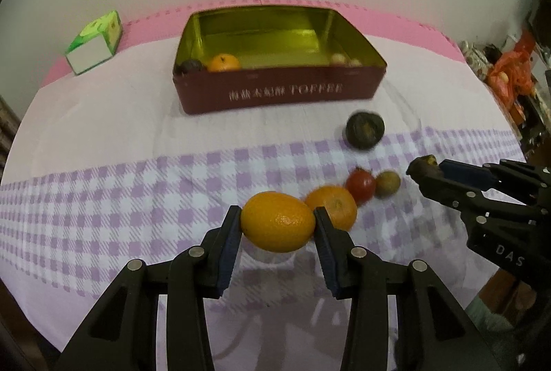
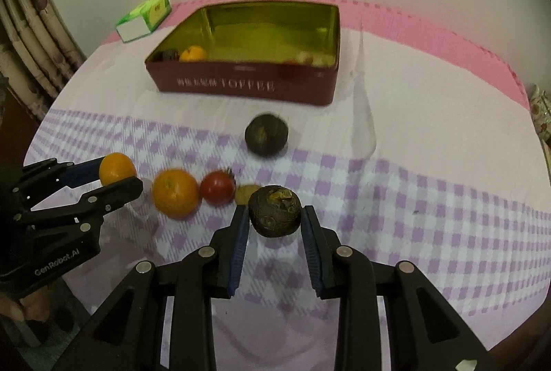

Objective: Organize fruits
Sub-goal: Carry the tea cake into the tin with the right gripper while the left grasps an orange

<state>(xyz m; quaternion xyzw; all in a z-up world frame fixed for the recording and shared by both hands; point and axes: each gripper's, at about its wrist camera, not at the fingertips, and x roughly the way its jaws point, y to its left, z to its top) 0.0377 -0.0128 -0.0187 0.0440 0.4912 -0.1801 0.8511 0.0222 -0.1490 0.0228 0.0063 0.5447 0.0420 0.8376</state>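
Observation:
My left gripper is shut on an orange and holds it above the checked cloth; it also shows in the right wrist view. My right gripper is shut on a dark brown fruit, seen in the left wrist view. On the cloth lie a second orange, a red tomato, a small green-brown fruit and another dark fruit. The red TOFFEE tin stands behind, holding an orange, a dark fruit and small pale fruits.
A green and white carton lies left of the tin near the table's back edge. A pink mat runs along the back. Curtains hang at the left; clutter with an orange bag sits beyond the right edge.

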